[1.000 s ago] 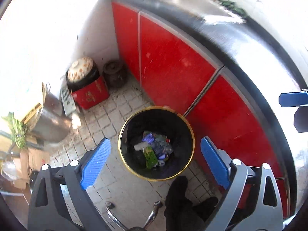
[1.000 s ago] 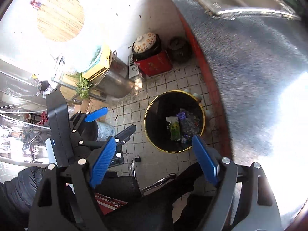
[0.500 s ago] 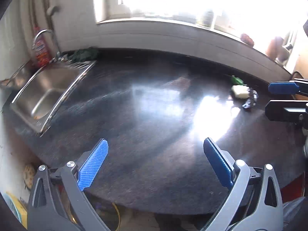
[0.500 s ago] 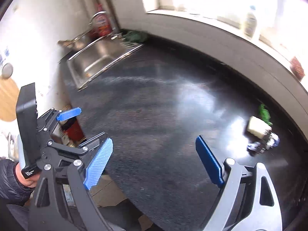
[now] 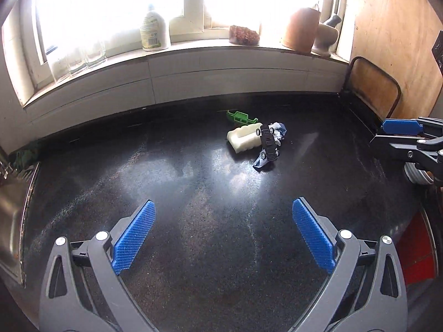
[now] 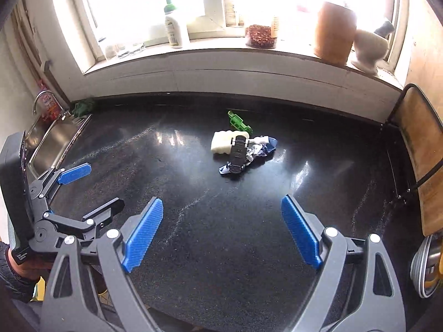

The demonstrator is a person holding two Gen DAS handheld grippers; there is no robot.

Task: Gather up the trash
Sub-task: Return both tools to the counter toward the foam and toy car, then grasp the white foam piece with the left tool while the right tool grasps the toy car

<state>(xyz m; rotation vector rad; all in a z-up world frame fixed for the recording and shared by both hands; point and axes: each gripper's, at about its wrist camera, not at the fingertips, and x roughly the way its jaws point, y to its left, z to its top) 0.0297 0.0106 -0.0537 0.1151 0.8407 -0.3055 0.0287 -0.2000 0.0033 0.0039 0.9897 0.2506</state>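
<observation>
On the dark countertop [image 5: 193,249] a small litter pile [image 5: 257,141] – white lump, green piece, crumpled wrapper, black toy car – still awaits collection; left gripper [image 5: 223,238] and right gripper [image 6: 221,233] hover short of it, fingers apart, empty.

A white bottle [image 5: 154,31], a dish of reddish bits [image 5: 244,35], a brown jar [image 5: 302,29] and a pale mortar with pestle [image 5: 328,36] line the windowsill [image 5: 193,48]; a sink [image 6: 54,138] adjoins the countertop's [image 5: 193,193] left edge.
</observation>
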